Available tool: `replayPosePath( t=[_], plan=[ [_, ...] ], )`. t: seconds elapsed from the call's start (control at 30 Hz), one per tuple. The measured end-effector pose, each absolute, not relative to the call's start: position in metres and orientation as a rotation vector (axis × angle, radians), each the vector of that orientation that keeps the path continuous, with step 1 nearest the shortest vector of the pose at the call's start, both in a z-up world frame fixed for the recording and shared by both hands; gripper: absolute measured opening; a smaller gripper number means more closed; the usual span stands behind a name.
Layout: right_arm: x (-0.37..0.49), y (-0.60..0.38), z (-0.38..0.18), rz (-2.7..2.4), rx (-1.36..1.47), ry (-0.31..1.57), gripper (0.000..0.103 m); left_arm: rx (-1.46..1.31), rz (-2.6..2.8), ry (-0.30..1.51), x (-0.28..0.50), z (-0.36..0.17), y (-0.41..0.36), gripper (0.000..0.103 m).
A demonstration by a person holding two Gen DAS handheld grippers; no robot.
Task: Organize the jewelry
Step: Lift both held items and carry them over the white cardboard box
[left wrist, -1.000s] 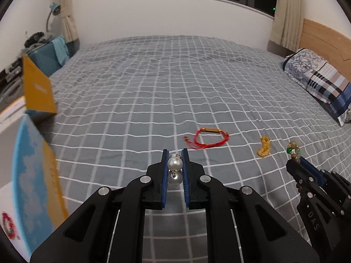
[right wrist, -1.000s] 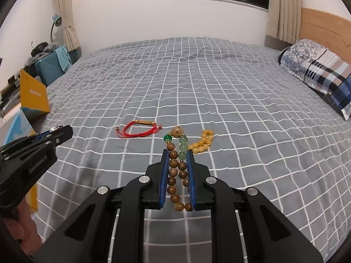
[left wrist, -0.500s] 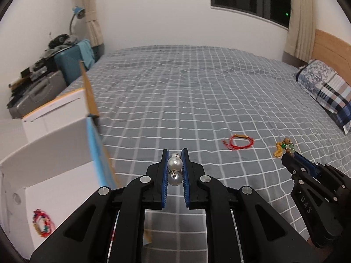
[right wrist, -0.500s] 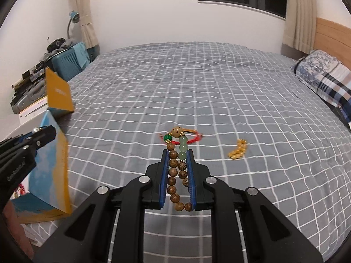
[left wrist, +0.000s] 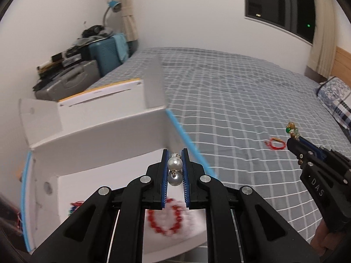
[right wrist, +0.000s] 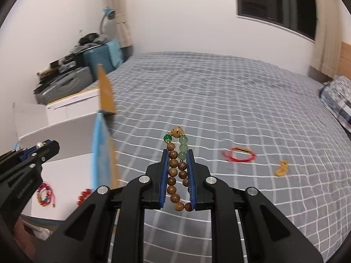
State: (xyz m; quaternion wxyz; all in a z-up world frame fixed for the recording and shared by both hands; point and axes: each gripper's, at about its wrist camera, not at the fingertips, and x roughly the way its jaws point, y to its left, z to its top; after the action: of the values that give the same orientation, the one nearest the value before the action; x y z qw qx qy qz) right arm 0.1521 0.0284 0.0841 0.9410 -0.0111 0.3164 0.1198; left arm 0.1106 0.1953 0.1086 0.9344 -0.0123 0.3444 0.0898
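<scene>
My left gripper (left wrist: 174, 164) is shut on a pearl earring (left wrist: 174, 164) and hangs over the open white box (left wrist: 98, 135), above a red bead bracelet (left wrist: 167, 219) lying inside. My right gripper (right wrist: 178, 166) is shut on a wooden bead bracelet (right wrist: 175, 166) with green beads, held over the grey checked bed. The right gripper also shows in the left wrist view (left wrist: 295, 140). A red string bracelet (right wrist: 239, 154) and a yellow bead piece (right wrist: 282, 169) lie on the bed to the right.
The box holds a multicoloured bracelet (right wrist: 46, 194) too. Its blue-and-orange flap (right wrist: 103, 153) stands up between box and bed. A grey case and blue suitcase (left wrist: 109, 52) with clutter stand by the wall. A pillow (left wrist: 337, 98) lies far right.
Both grippers have swung left toward the box. My left gripper has moved from over the bed to over the box interior. Both holds are unchanged.
</scene>
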Motion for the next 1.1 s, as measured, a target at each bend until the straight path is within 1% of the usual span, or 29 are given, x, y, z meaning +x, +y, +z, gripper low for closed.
replayPosePath(
  t=[0.4, 0.7, 0.9, 1.03, 1.1],
  plan=[
    [0.134, 0.123, 0.085, 0.380, -0.102, 0.643, 0.015, -0.077, 0.292, 0.738, 0.078, 0.096, 0.271, 0.011],
    [0.128, 0.183, 0.070, 0.459, -0.151, 0.697, 0.015, -0.123, 0.352, 0.807, 0.069, 0.074, 0.319, 0.011],
    [0.130, 0.214, 0.052, 0.494, -0.186, 0.793, 0.015, -0.167, 0.389, 0.883, 0.064, 0.057, 0.344, 0.011],
    [0.140, 0.228, 0.035, 0.458, -0.208, 0.908, 0.015, -0.229, 0.377, 0.951, 0.063, 0.047, 0.357, 0.011],
    [0.142, 0.232, 0.030, 0.451, -0.217, 0.934, 0.015, -0.221, 0.387, 0.960, 0.062, 0.047, 0.356, 0.011]
  ],
)
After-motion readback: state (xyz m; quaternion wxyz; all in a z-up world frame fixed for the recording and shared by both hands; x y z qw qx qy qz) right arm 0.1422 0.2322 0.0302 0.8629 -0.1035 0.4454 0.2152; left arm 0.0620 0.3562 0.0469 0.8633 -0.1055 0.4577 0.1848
